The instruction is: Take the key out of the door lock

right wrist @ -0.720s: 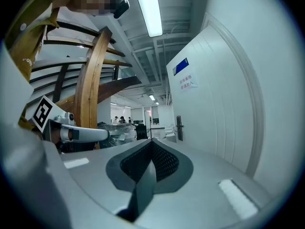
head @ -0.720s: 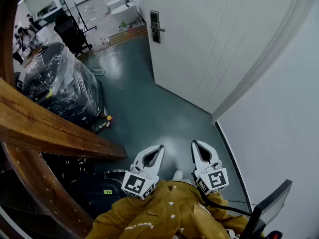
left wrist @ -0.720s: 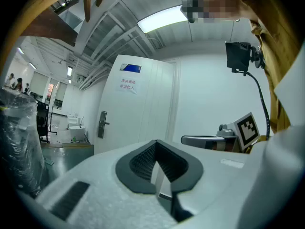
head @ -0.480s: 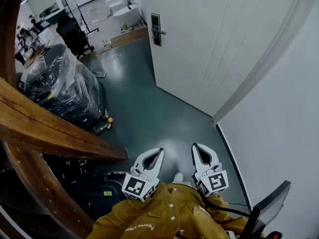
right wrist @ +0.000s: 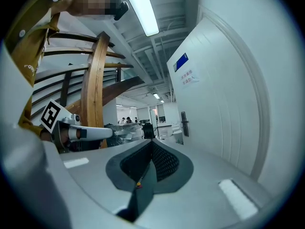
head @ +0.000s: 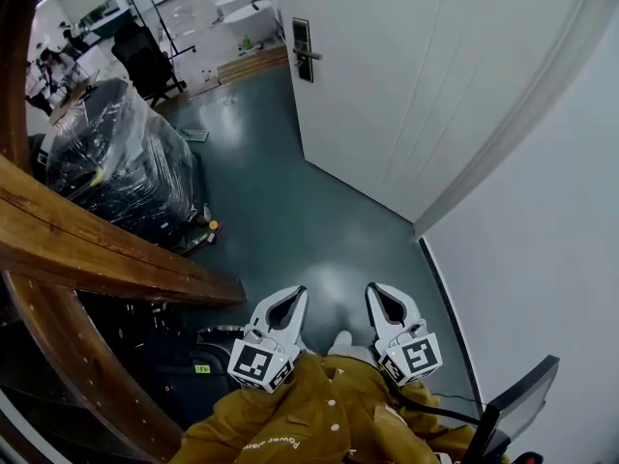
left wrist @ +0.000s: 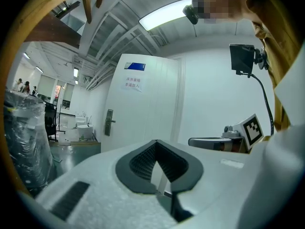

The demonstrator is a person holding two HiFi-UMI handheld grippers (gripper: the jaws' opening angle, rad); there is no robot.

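Two grippers closed, empty: left gripper [head: 295,296], right gripper [head: 374,291], low by chest. Black lock plate with metal lever handle [head: 302,42] on white panelled door [head: 387,95], well apart, straight ahead between both; neither clearly nearer. Key too small to discern, presumably under handle.

head view steeply down from above, gripper views low, facing forward, all share the far white door [head: 406,85]
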